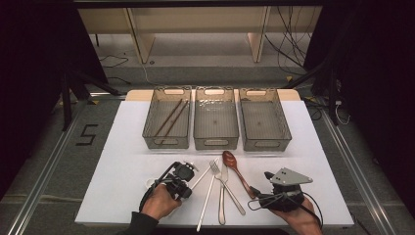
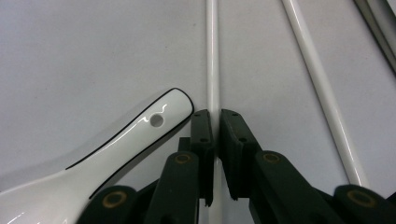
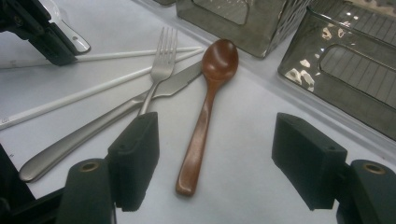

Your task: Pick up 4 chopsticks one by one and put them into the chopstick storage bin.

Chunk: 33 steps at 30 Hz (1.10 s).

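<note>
The left hand-held gripper pinched 1 thin white plastic chopstick on the bench. The right hand-held gripper stood spread over the brown wooden spoon. Only 2 dark wooden chopsticks lay binned; the rest remained.

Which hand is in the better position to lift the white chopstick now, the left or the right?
Left. The left gripper has its jaws already shut on the white chopstick. The right gripper is open before the wooden spoon.
</note>
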Each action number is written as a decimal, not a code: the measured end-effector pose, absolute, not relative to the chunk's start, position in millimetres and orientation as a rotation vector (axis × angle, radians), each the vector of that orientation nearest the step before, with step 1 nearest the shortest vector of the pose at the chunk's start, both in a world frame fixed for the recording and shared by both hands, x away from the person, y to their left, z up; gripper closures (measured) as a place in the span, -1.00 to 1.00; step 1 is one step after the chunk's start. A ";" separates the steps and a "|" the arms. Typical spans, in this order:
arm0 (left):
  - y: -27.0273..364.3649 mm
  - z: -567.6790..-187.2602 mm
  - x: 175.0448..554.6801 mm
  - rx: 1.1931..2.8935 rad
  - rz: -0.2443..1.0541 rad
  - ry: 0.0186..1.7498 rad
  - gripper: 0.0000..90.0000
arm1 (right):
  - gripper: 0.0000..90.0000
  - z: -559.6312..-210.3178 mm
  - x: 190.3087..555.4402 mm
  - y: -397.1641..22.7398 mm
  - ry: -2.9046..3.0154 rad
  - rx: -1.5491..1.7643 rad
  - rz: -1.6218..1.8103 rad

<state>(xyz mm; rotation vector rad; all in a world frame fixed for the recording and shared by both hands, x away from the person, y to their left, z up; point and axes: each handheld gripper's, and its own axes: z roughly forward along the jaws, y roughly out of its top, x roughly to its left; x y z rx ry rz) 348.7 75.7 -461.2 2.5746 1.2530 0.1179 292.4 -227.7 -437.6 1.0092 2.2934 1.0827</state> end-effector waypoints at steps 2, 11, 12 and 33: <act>75.9 -461.3 348.4 2.569 0.117 1.256 0.84 | -0.27 -437.5 292.2 -227.6 2.293 1.011 1.084; 77.2 -459.9 348.6 2.544 0.115 1.243 0.87 | -0.27 -437.2 292.2 -227.8 2.292 1.007 1.088; 77.1 -458.9 348.4 2.533 0.115 1.250 0.87 | -0.27 -437.1 292.1 -227.9 2.293 1.006 1.089; 108.9 -409.0 347.1 2.405 0.189 1.191 0.87 | -0.27 -437.3 292.2 -228.2 2.292 1.007 1.094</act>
